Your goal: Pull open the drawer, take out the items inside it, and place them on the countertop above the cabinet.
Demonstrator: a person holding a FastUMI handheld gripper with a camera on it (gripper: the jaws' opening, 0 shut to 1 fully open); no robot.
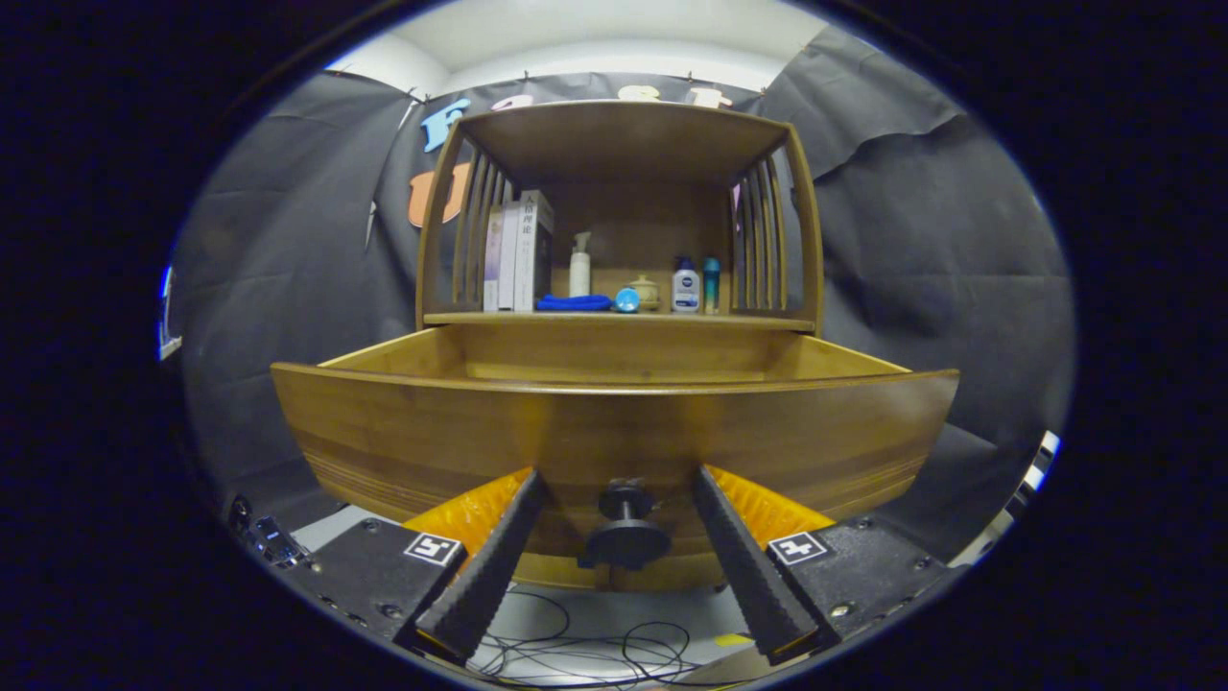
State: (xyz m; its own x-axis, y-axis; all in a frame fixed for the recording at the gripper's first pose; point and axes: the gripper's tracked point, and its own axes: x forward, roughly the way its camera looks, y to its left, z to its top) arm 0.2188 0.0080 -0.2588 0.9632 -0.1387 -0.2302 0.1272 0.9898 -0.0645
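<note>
A wooden drawer [614, 427] stands pulled out from the cabinet toward me, its front panel close ahead. Its black round knob [625, 526] sits between my two fingers, touched by neither. My gripper [619, 485] is open, its ridged black fingertips [518, 518] spread wide on either side of the knob. From this low angle I see the drawer's inner side walls and back wall, but its floor and contents are hidden behind the front panel. The countertop [614, 318] lies above and beyond the drawer, under a wooden hutch.
On the countertop stand upright books [518, 251], a white pump bottle [579, 269], a folded blue cloth [574, 302], a small blue ball [626, 300], a small jar [645, 291] and two bottles [696, 285]. Slatted sides enclose the hutch. Cables [595, 643] lie on the floor below.
</note>
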